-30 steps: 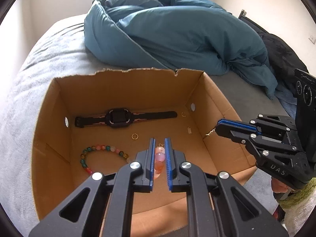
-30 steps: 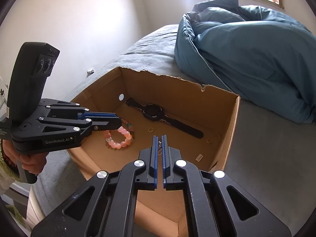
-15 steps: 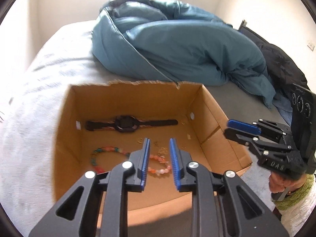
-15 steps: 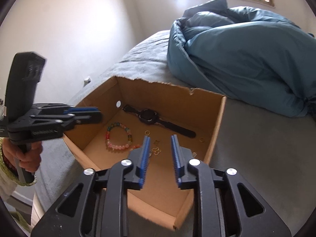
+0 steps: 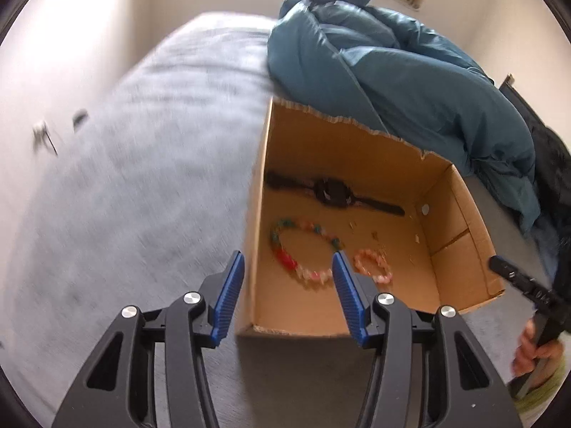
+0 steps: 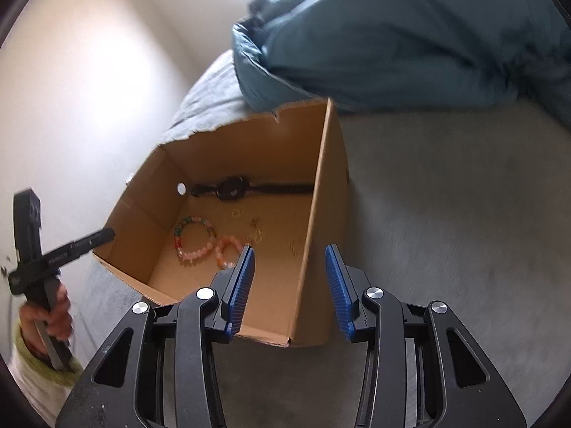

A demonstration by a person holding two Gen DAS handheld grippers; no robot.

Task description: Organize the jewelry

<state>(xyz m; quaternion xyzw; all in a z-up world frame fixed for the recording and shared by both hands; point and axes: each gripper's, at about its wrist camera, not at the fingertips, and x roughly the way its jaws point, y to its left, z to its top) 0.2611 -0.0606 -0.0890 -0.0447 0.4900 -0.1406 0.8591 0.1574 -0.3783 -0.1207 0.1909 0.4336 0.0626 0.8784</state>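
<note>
An open cardboard box (image 5: 460, 214) (image 6: 321, 192) sits on the grey bed. Inside lie a black watch (image 5: 332, 192) (image 6: 232, 188), a multicolour bead bracelet (image 5: 299, 249) (image 6: 192, 237), a pink bead bracelet (image 5: 373, 265) (image 6: 226, 249) and small gold pieces (image 6: 255, 233). My left gripper (image 5: 287, 297) is open and empty, above the box's near left corner. My right gripper (image 6: 289, 287) is open and empty, straddling the box's right wall. Each gripper also shows at the edge of the other's view, the right gripper (image 5: 517, 281) and the left gripper (image 6: 64, 253).
A bunched teal duvet (image 5: 392, 71) (image 6: 410, 35) lies just behind the box. Grey bedding (image 5: 125, 196) (image 6: 446, 214) spreads to the left and right of the box. A dark object (image 5: 549, 178) lies at the right. Cream walls surround the bed.
Both grippers have opened wide and pulled back and apart from the box. The pink bracelet and the gold piece they held now lie on the box floor.
</note>
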